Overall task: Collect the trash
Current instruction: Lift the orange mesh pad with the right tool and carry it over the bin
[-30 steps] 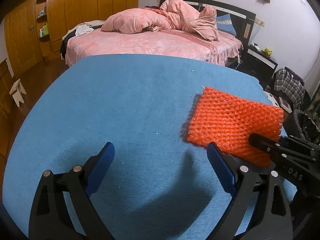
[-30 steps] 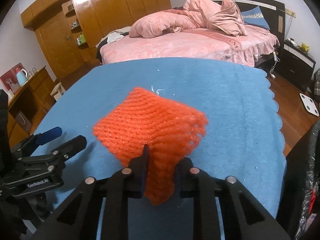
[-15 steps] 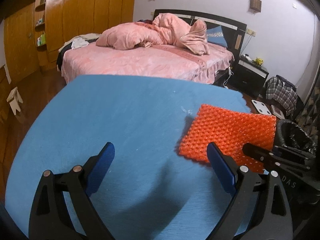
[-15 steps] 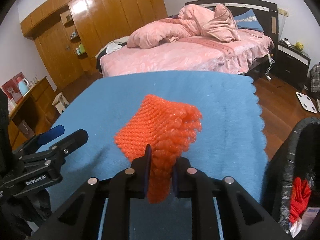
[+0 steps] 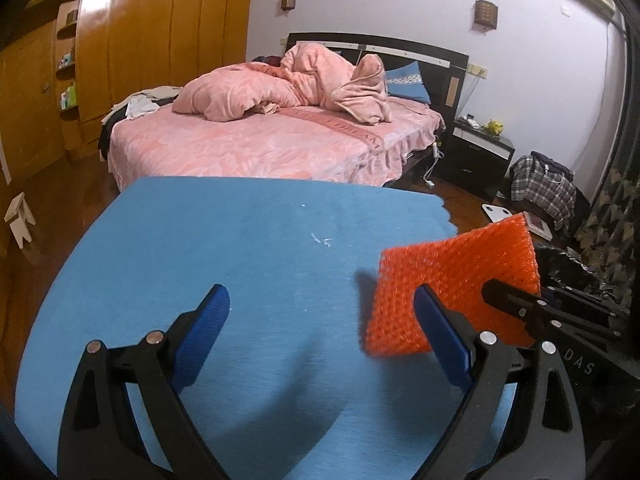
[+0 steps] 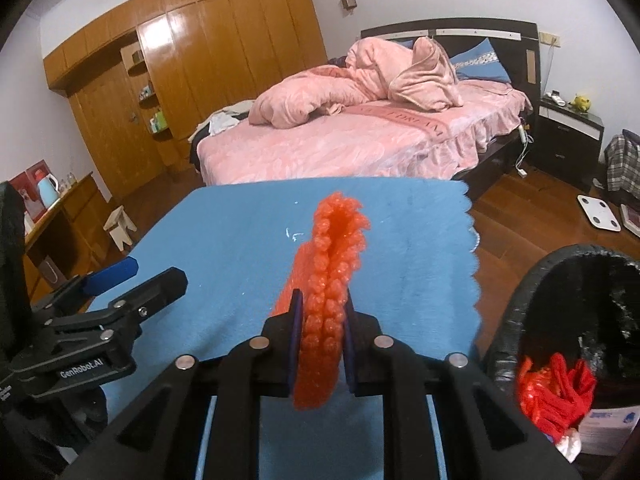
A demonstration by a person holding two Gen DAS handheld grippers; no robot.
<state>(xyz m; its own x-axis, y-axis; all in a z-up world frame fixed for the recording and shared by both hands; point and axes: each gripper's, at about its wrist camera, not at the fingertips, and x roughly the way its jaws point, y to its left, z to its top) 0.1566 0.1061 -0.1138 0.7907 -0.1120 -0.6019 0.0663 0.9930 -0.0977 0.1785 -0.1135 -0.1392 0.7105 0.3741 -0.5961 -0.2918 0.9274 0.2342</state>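
My right gripper (image 6: 320, 312) is shut on an orange bubble-wrap sheet (image 6: 330, 280), held edge-on and lifted off the blue table cloth (image 6: 240, 240). In the left wrist view the sheet (image 5: 452, 280) hangs in the air at the table's right edge, pinched by the right gripper (image 5: 496, 292). My left gripper (image 5: 320, 312) is open and empty above the cloth (image 5: 240, 260). A black-lined trash bin (image 6: 520, 320) stands to the right of the table, with red trash (image 6: 556, 388) and a box inside.
A pink bed (image 5: 280, 140) stands beyond the table, a black nightstand (image 5: 480, 152) to its right. A white scale (image 6: 598, 208) and bags lie on the wooden floor. A small stool (image 5: 18, 220) stands at the left. White crumbs (image 5: 320, 238) lie on the cloth.
The right gripper has lifted the orange sheet off the cloth and carried it right, toward the bin, turning it edge-on. The left gripper stayed open and rose a little.
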